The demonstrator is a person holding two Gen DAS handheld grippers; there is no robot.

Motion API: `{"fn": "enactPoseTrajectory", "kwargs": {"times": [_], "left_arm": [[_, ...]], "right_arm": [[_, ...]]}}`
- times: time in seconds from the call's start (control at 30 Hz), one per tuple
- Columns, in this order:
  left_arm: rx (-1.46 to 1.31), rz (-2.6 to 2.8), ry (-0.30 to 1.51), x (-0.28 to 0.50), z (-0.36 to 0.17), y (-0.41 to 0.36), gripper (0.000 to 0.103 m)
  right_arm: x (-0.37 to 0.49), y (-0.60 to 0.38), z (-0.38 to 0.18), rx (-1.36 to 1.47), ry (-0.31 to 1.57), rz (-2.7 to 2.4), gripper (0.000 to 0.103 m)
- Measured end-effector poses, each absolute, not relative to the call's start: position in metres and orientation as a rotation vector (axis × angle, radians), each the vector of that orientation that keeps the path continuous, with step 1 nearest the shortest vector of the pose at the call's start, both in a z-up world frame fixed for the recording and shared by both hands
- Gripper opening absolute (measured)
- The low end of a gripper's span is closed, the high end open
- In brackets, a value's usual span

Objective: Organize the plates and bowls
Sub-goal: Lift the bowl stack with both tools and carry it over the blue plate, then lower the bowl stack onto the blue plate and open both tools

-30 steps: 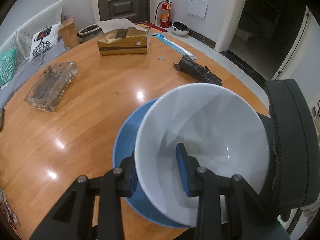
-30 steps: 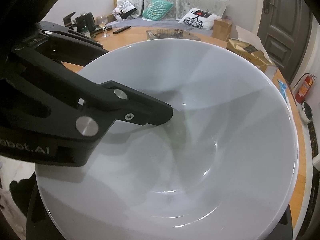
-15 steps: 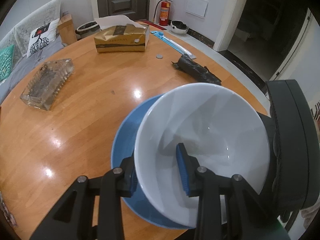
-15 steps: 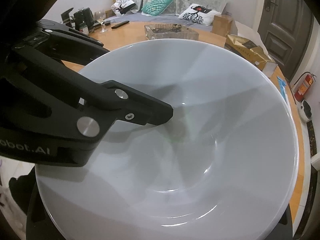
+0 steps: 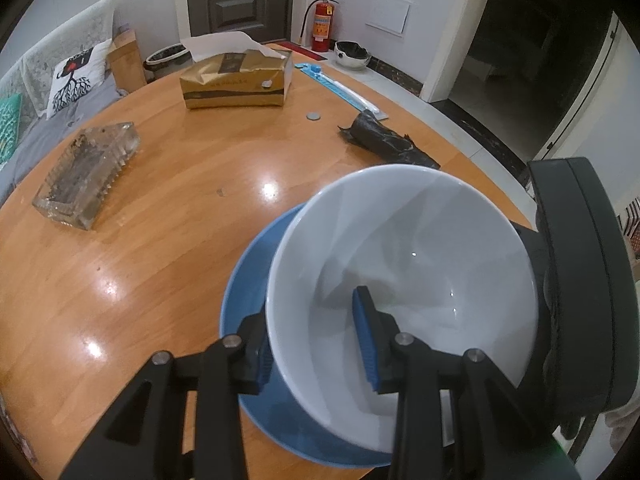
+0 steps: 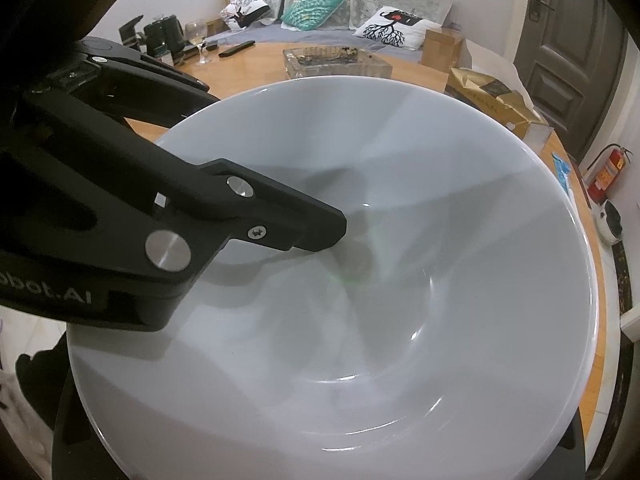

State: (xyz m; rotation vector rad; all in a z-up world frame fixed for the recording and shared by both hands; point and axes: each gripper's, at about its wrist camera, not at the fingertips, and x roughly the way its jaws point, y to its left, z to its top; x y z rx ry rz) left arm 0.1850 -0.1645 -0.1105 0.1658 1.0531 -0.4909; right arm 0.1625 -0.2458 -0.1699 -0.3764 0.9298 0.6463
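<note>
Left gripper [image 5: 316,344] clamps the white bowl [image 5: 400,248] by its seven-o'clock rim, mouth up and tilted, over the blue plate [image 5: 248,272] on the desk [image 5: 160,240]. Right gripper's state cannot be told.

The white bowl [image 5: 404,264] is looking like glazed ceramic, smooth and glossy, as is the blue plate [image 5: 246,280] under it. The wooden tabletop [image 5: 160,216] is gleaming with varnish (lamp glare spotting it). At left, the ribbed glass tray [image 5: 86,172] is showing clear; the gold tissue box [image 5: 236,84] is looking papery.

white bowl [image 6: 400,280] hides right claw, plate
</note>
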Motion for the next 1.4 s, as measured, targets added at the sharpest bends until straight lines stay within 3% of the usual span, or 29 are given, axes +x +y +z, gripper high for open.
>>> {"fn": "enactPoseTrajectory", "kwargs": {"times": [0.43, 0.7, 1.07, 1.27, 1.4], "left_arm": [[0.216, -0.467, 1.028, 0.178, -0.109, -0.168, 0.05], [0.21, -0.476, 1.002, 0.171, -0.102, -0.163, 0.075], [0.2, -0.502, 0.96, 0.154, -0.085, -0.16, 0.091], [0.156, -0.512, 0.936, 0.148, -0.074, -0.15, 0.093], [0.124, -0.491, 0.917, 0.143, -0.067, -0.14, 0.103]], "right_arm": [[0.16, -0.253, -0.174, -0.392, 0.921, 0.613, 0.101], [0.15, -0.256, -0.166, -0.373, 0.888, 0.622, 0.101], [0.134, -0.265, -0.151, -0.349, 0.851, 0.629, 0.102], [0.117, -0.275, -0.134, -0.337, 0.798, 0.632, 0.102], [0.109, -0.283, -0.122, -0.318, 0.758, 0.614, 0.102]]}}
